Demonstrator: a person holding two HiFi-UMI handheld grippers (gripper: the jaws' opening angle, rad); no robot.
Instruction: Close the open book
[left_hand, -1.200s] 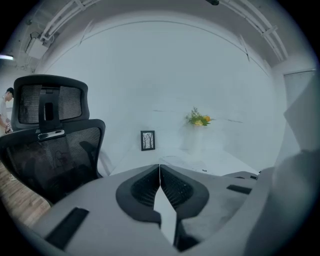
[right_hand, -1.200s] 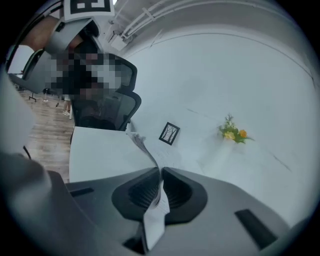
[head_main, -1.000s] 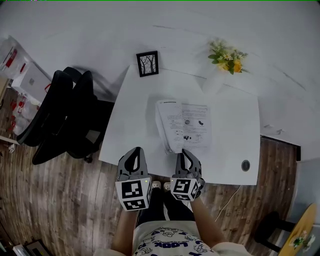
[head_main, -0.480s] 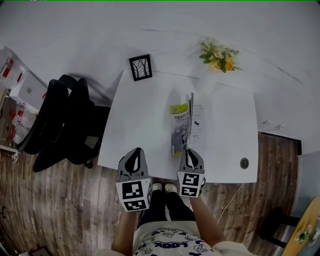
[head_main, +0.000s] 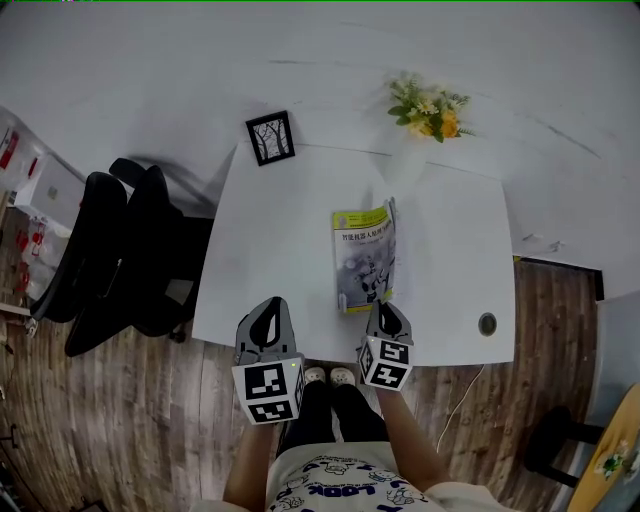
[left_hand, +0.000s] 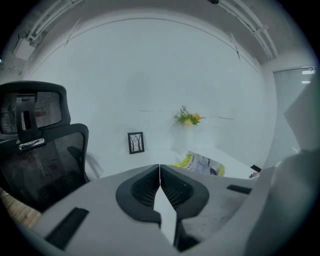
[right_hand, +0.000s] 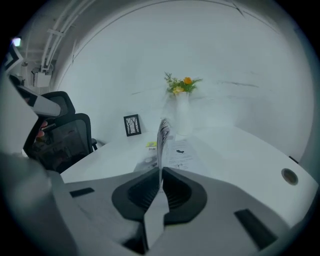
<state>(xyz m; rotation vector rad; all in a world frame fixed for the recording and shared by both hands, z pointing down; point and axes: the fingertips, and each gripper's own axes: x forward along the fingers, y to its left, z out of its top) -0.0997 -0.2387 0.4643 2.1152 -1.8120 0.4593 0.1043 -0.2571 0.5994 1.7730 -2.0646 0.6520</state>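
Book (head_main: 365, 258) lies centre of table (head_main: 280, 250), cover side raised. Right gripper (head_main: 386, 308) pinches those leaves, jaws nearly together. Left gripper (head_main: 266, 312) closed, empty. Recommendation: lower leaves rightward, flat, before releasing.

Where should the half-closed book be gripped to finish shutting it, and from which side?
Probably the near edge of the raised half, coming in from the desk's front side. That half stands almost upright over the rest of the book, so its thin near edge is the part a claw can pinch; the right claw is shut on it there.
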